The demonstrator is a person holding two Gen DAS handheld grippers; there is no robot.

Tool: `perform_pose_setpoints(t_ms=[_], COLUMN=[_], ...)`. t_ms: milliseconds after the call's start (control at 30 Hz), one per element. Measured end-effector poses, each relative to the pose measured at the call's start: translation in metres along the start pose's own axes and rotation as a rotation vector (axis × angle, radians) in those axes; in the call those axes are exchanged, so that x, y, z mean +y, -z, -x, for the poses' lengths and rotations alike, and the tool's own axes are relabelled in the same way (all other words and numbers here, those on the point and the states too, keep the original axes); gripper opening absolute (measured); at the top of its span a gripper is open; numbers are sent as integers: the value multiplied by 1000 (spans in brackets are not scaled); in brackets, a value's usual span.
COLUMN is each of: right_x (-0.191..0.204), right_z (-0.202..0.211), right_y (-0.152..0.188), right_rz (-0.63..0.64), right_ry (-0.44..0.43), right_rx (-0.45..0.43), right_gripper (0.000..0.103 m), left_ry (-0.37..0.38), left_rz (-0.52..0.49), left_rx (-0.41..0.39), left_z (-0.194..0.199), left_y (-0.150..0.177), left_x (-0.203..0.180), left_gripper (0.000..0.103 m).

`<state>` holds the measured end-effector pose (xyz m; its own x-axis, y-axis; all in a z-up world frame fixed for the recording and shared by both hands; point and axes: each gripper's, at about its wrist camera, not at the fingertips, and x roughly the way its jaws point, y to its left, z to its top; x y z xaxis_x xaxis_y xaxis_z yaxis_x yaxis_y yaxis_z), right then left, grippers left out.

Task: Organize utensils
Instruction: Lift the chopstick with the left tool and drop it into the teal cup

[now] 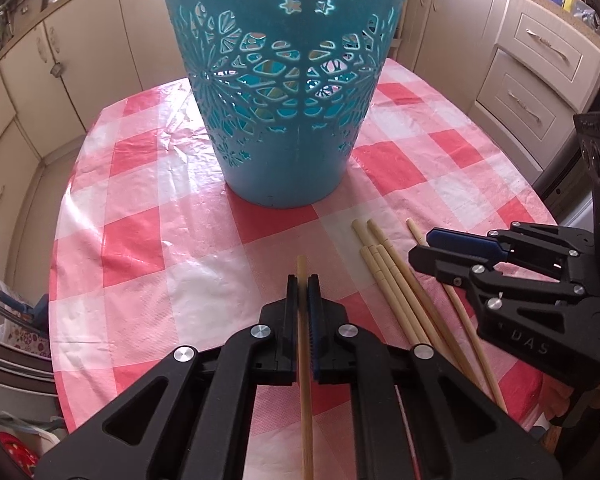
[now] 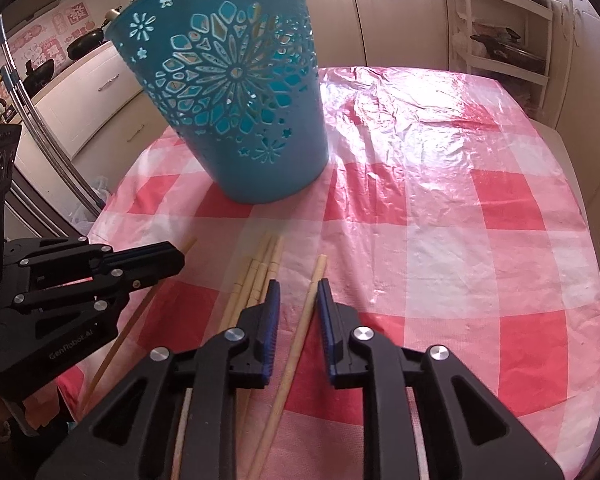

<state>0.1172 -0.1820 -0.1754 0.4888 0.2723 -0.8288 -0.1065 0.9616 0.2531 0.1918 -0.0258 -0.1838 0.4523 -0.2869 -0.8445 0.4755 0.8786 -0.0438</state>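
Bamboo chopstick point(image 2: 300, 332) lies on the table point(image 2: 460, 240) between the right gripper's point(image 2: 298, 292) spread jaws, long axis running near to far toward the bin point(image 2: 240, 120), while the left gripper point(image 1: 302, 286) pinches another chopstick point(image 1: 303, 360) beside the loose pile point(image 1: 384, 272).

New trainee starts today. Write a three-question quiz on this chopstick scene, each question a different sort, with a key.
1. True or false: the left gripper is shut on a chopstick.
2. Where does the basket stand? A) on the floor B) upright on the tablecloth C) on its side
3. Fill in: a single chopstick lies between the right gripper's pads, which are ____.

Key
1. True.
2. B.
3. Open; the pads do not press on it. A bundle of chopsticks lies just beside it.
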Motion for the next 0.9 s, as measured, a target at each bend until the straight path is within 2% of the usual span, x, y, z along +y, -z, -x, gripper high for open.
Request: perform_pose_setpoints(t_ms=[200, 433, 567, 900], right_x=[-4, -2, -2, -2], right_z=[1, 1, 1, 0], right_y=[1, 2, 2, 1], right_rz=[-28, 0, 8, 6], right_ry=[-7, 33, 38, 36], right_rx=[-14, -17, -15, -16], right_gripper=[23, 15, 13, 13], left_ry=[1, 4, 22, 175], left_rz=[-1, 8, 13, 75], left_rx=[-21, -33, -52, -252], left_z=[5, 8, 15, 86], left_y=[-1, -1, -3, -17], left_x=[1, 4, 6, 18], left_gripper=[5, 5, 5, 5])
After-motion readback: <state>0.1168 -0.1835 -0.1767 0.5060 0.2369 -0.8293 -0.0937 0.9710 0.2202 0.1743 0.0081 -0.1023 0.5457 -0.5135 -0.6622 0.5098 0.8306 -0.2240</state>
